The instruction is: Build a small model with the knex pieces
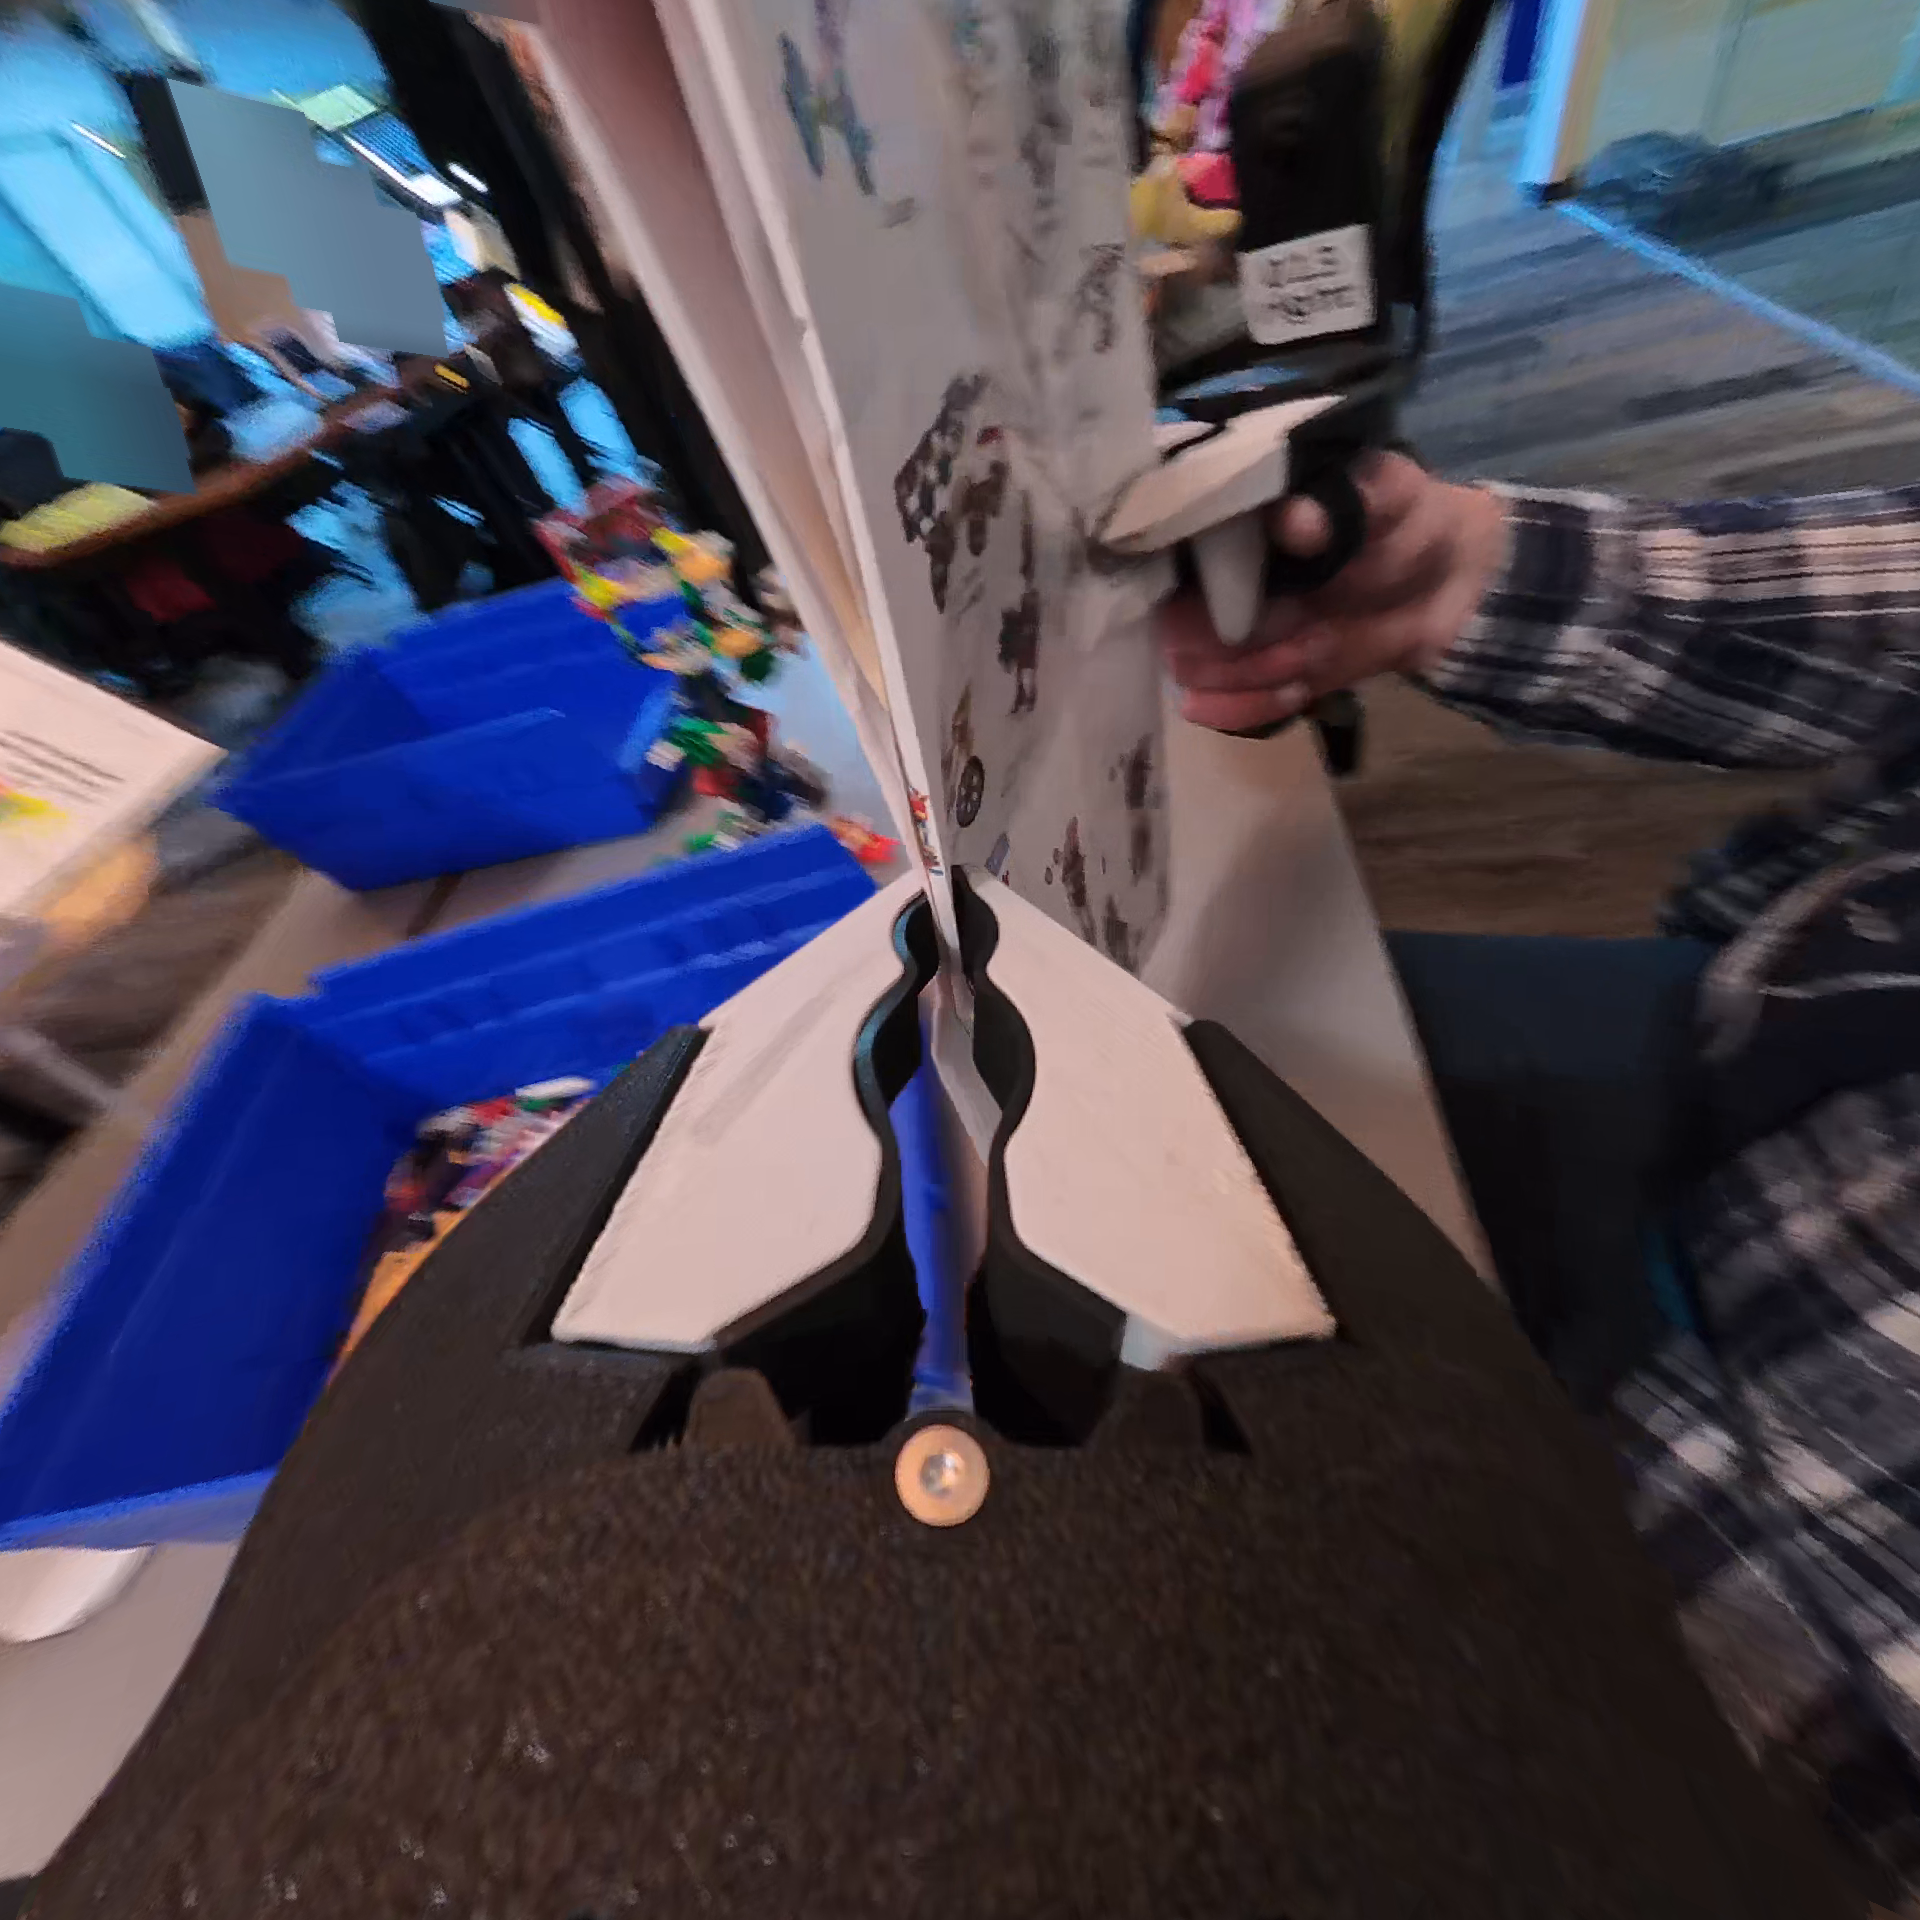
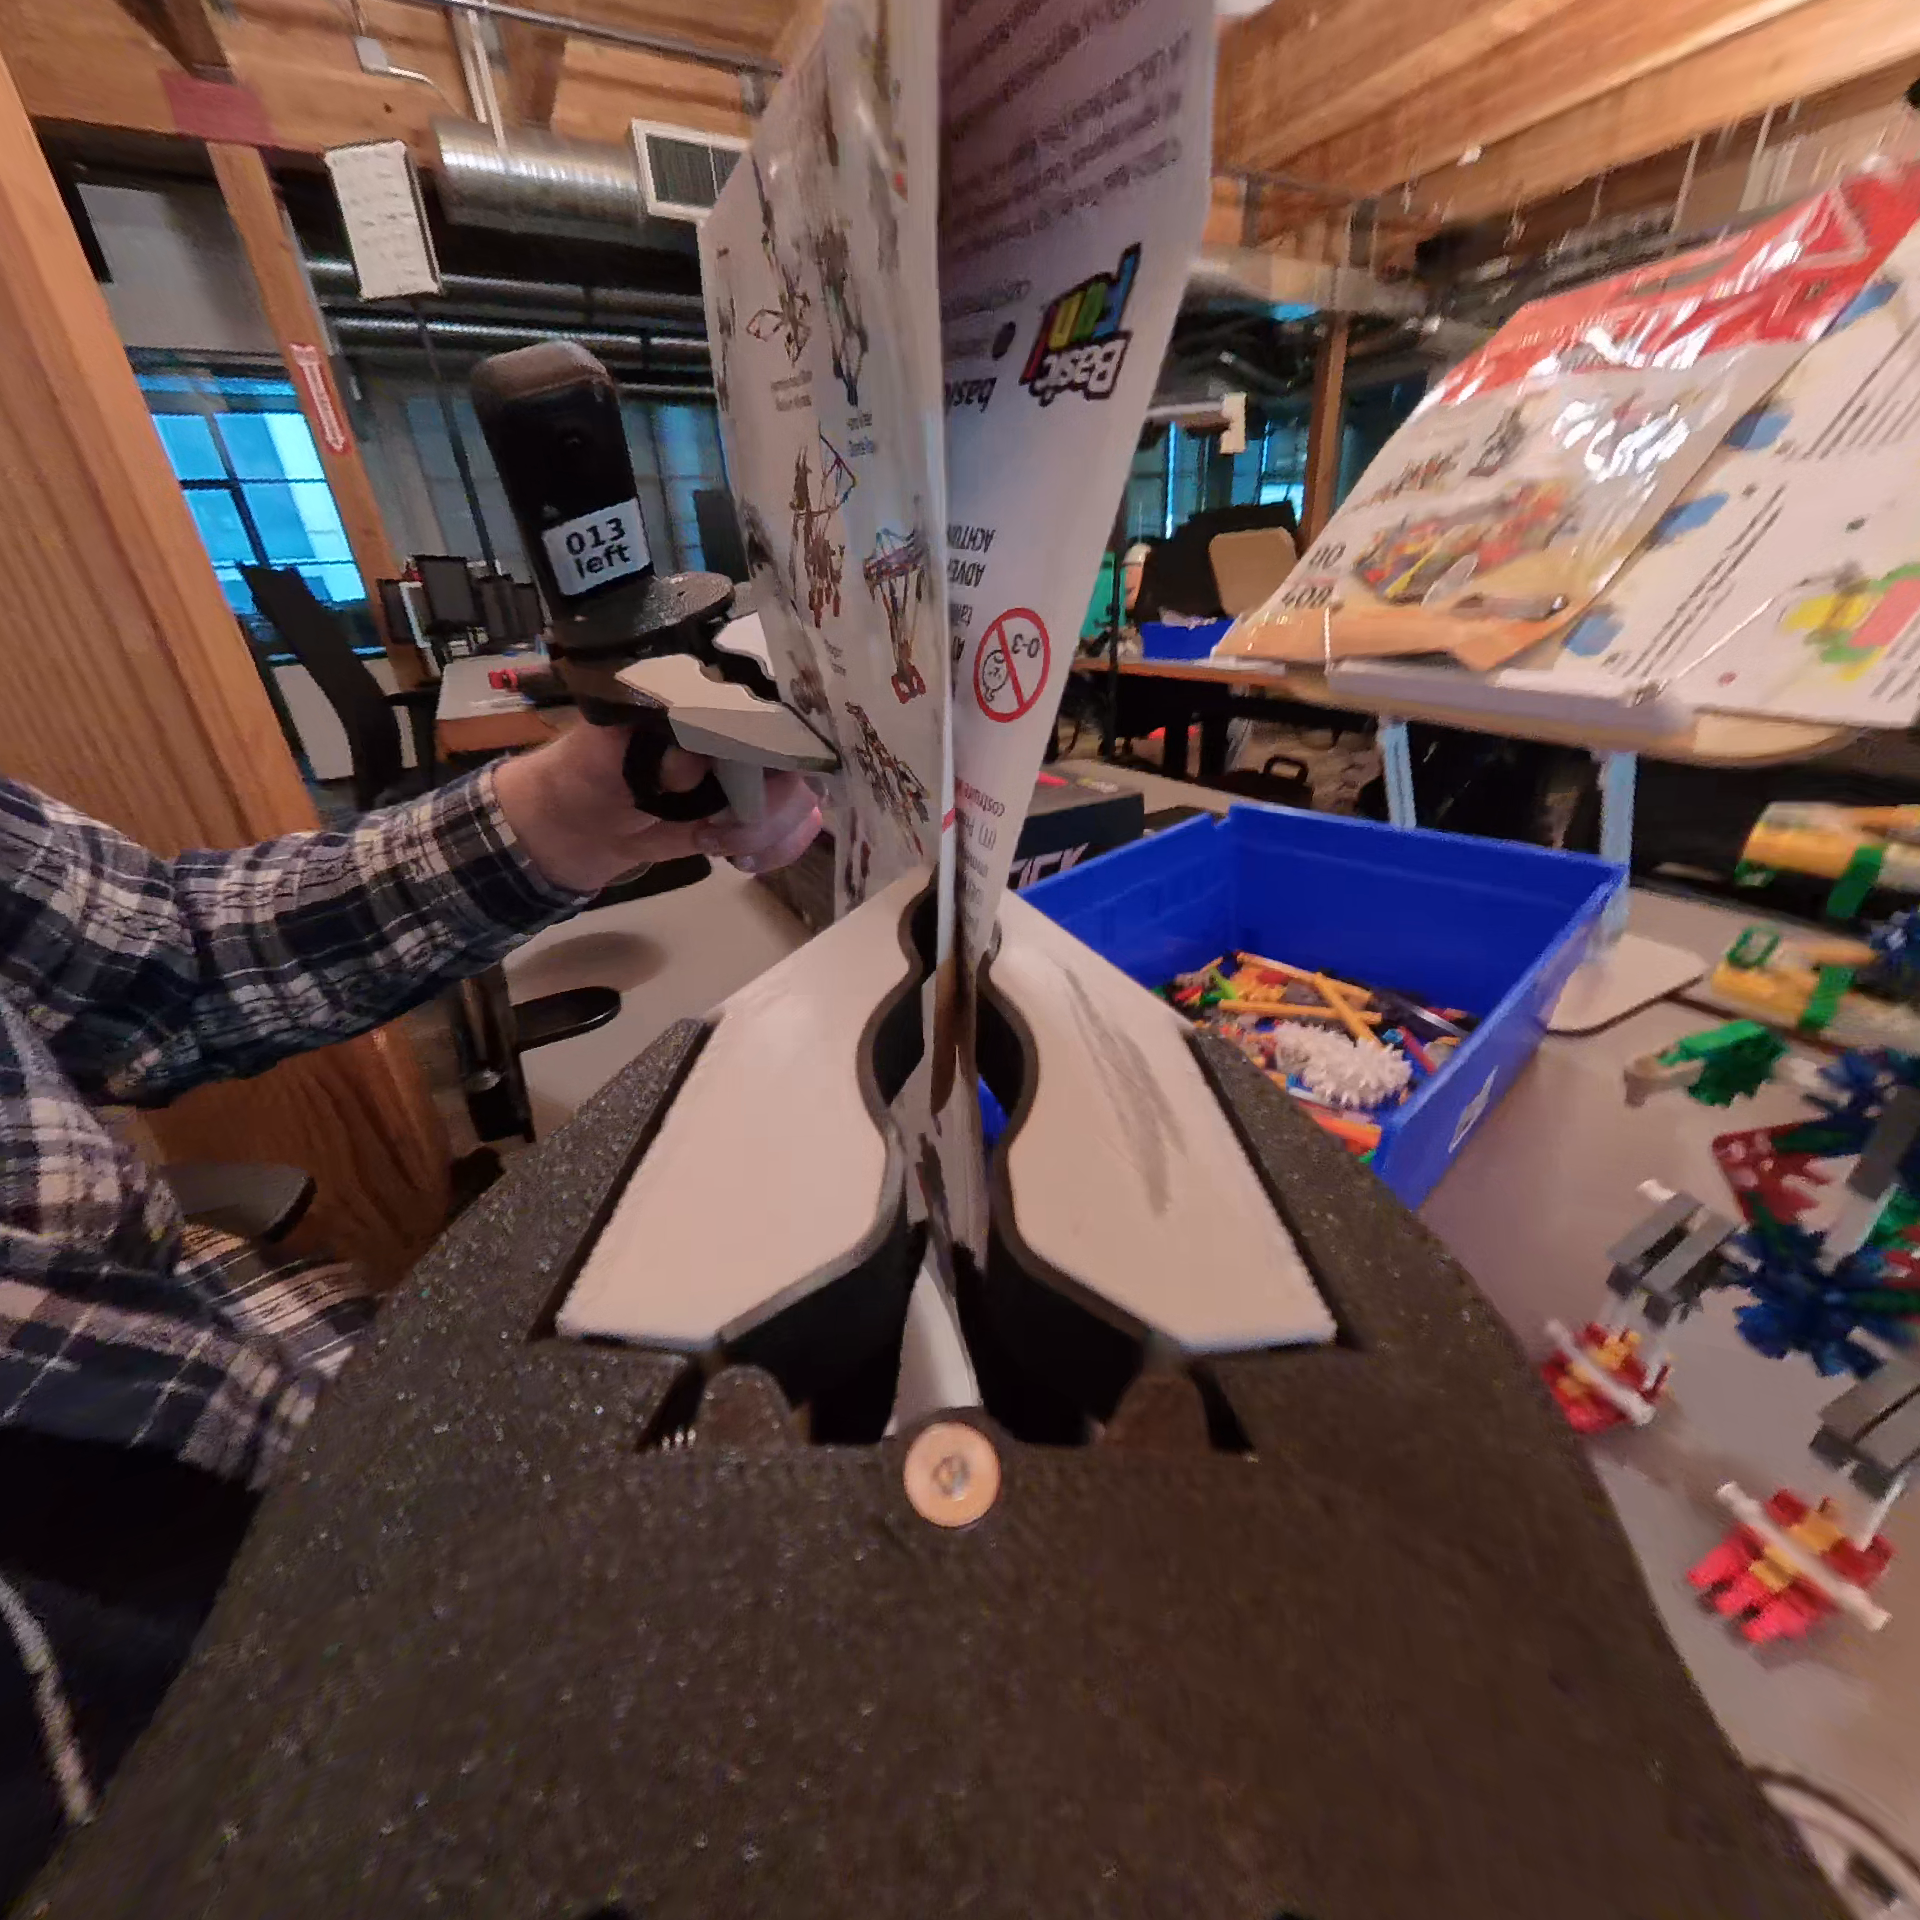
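Left wrist view first: my left gripper (image 1: 951,883) has its jaws pressed together on the lower edge of a printed booklet (image 1: 997,436), which stands upright and fans open above the fingertips. Past it on the right I see my right gripper (image 1: 1127,530) nipping the same booklet higher up on its page, a hand (image 1: 1340,613) in a plaid sleeve (image 1: 1683,634) behind it. Two blue bins (image 1: 468,727) sit far left on the table, blurred, with bright little pieces just beside them.

Over in the right wrist view, my right gripper (image 2: 951,935) is clamped on the booklet (image 2: 1039,343) at its fold, pages spreading either side. My left gripper (image 2: 821,753) shows on the left, pinching a page edge. To the right, near, a blue bin (image 2: 1351,883) holds coloured rods and connectors; small red-and-white toy builds (image 2: 1787,1569) stand on the table (image 2: 1621,1195) further right. A stand with printed sheets (image 2: 1558,499) leans up behind.
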{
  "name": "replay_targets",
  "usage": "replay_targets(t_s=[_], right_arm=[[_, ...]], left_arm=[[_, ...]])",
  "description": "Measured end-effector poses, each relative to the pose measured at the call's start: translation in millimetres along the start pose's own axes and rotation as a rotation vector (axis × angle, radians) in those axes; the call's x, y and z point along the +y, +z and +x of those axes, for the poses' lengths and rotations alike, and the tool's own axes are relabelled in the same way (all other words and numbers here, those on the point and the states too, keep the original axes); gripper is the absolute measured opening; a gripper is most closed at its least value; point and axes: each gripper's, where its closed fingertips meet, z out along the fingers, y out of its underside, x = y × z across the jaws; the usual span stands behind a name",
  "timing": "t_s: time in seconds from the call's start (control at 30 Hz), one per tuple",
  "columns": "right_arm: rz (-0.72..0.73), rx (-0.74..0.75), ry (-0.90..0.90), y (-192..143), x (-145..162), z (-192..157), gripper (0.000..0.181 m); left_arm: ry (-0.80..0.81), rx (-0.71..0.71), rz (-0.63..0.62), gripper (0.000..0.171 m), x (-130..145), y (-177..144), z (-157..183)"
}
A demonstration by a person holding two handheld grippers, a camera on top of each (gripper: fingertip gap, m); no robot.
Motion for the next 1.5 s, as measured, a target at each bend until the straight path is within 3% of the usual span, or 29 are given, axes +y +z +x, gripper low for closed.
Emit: replay_targets(t_s=[0.17,0.3,0.5,0.7,0.93,1.03,1.2,1.33,1.5], right_arm=[[0.048,0.033,-0.152,-2.8,-16.2,-6.3,0.000],[-0.033,0.026,-0.225,-9.5,5.7,-16.4,0.000],[-0.128,0.012,-0.203,-19.2,36.8,-23.2,0.000],[-0.181,0.005,-0.192,-17.0,43.6,-25.3,0.001],[-0.205,0.002,-0.218,-11.9,45.1,-28.5,0.000],[-0.200,-0.008,-0.200,-11.8,46.1,-30.4,0.000],[-0.221,-0.019,-0.203,-13.9,48.2,-32.1,0.001],[-0.216,-0.015,-0.213,-16.6,43.0,-34.5,0.020],[-0.226,-0.026,-0.255,-16.8,34.9,-43.1,0.016]], left_arm=[[0.226,-0.139,0.024,0.000,-13.4,-0.3,-8.5],[0.252,-0.123,0.025,0.000,3.1,0.7,6.3],[0.204,-0.052,-0.019,0.000,35.8,2.8,34.1],[0.126,-0.039,-0.060,0.002,47.4,2.8,30.3],[-0.008,0.005,-0.004,0.030,38.6,0.7,27.1],[-0.056,0.060,0.031,0.030,34.1,-0.1,34.1],[-0.040,0.094,0.040,0.007,30.1,0.5,41.5],[-0.016,0.124,0.027,0.002,30.5,1.0,49.8],[0.000,0.137,0.030,0.000,27.8,0.2,55.5]])
